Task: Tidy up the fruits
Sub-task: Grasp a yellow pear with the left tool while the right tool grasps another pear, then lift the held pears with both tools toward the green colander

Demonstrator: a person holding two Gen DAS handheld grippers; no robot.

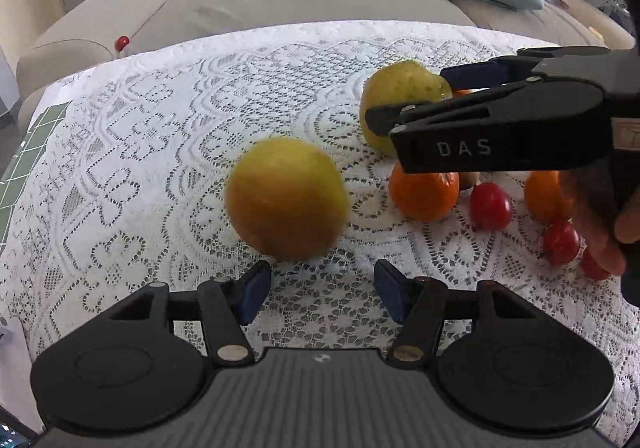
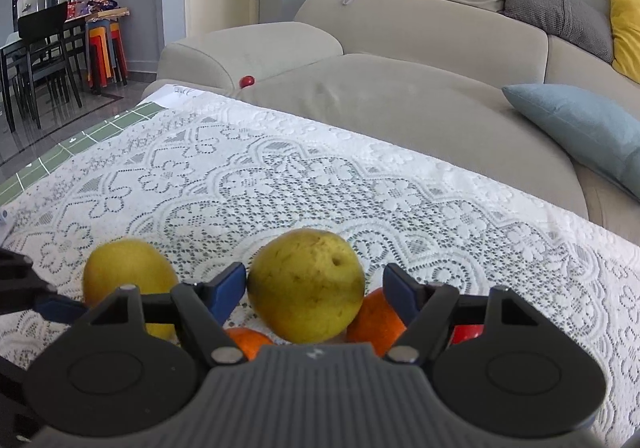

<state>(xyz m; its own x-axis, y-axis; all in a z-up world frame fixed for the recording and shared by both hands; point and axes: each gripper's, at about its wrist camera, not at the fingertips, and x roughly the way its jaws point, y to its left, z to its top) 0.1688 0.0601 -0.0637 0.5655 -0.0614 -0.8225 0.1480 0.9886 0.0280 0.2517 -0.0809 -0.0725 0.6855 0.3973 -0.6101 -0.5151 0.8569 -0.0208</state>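
The right gripper (image 1: pixel 404 96) hides part of the far quince (image 1: pixel 394 96) at two o'clock in the left wrist view, its fingers spread wide to either side of the fruit, not touching. The near quince (image 1: pixel 286 198) is blurred; its long axis cannot be told. It lies on the lace-covered counter (image 1: pixel 180 136) just ahead of the empty, wide-open left gripper (image 1: pixel 322 290). Oranges (image 1: pixel 424 194) and tomatoes (image 1: pixel 490 206) are partly covered at three o'clock.

White lace tablecloth (image 1: pixel 160 152) bears yellow fruits (image 1: pixel 286 204), oranges (image 1: pixel 424 194), tomatoes (image 1: pixel 490 206).
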